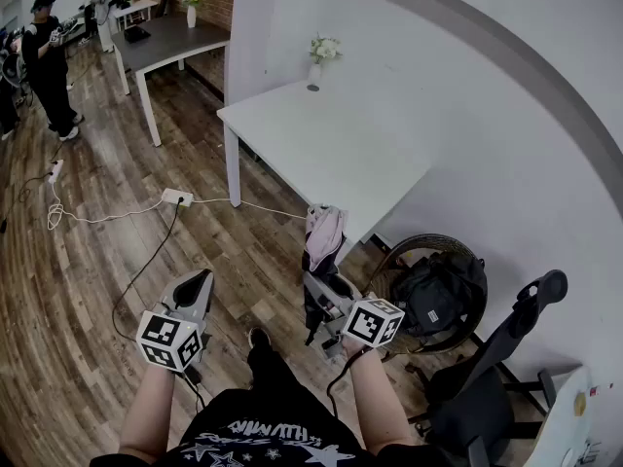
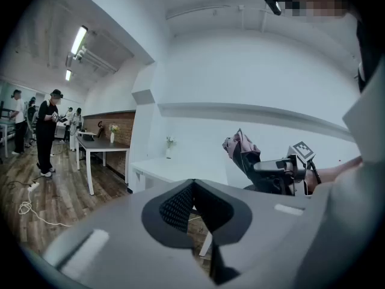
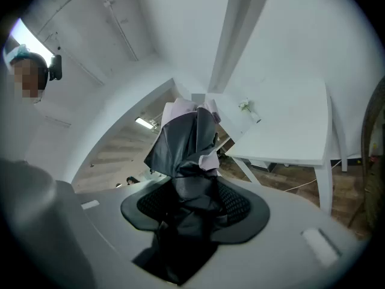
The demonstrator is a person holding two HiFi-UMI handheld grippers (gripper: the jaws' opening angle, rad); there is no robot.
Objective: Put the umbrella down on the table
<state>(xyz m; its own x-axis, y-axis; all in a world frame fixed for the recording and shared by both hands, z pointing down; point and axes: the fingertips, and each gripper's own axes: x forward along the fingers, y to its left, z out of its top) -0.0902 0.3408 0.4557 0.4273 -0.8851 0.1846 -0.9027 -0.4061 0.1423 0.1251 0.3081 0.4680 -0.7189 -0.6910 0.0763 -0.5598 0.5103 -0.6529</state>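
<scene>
The only print near at hand is the pale lettering with stars on the person's black shirt [image 1: 255, 438]. It lies at the bottom edge of the head view and is probably too cut off to read. Each gripper carries a marker cube [image 1: 374, 321] with black-and-white square patterns and no words.

The right gripper [image 1: 317, 282] has its jaws closed on the folded umbrella [image 1: 324, 236], pads pressing the dark fabric on both sides. The right gripper view shows the bundle, grey-black with pink folds, rising between them. The umbrella is held in the air just short of the near corner of the white table [image 1: 331, 159], not resting on it.

The left gripper [image 1: 198, 282] holds nothing, and its tips are brought together.

A vase of flowers [image 1: 321, 56] stands at the table's far end. A black backpack [image 1: 443, 295] and an office chair [image 1: 492, 377] crowd the floor to the right by the wall. A power strip [image 1: 177, 197] lies on the wooden floor [image 1: 88, 290] to the left. Beyond it are a darker table [image 1: 175, 39] and standing people [image 1: 47, 66].
</scene>
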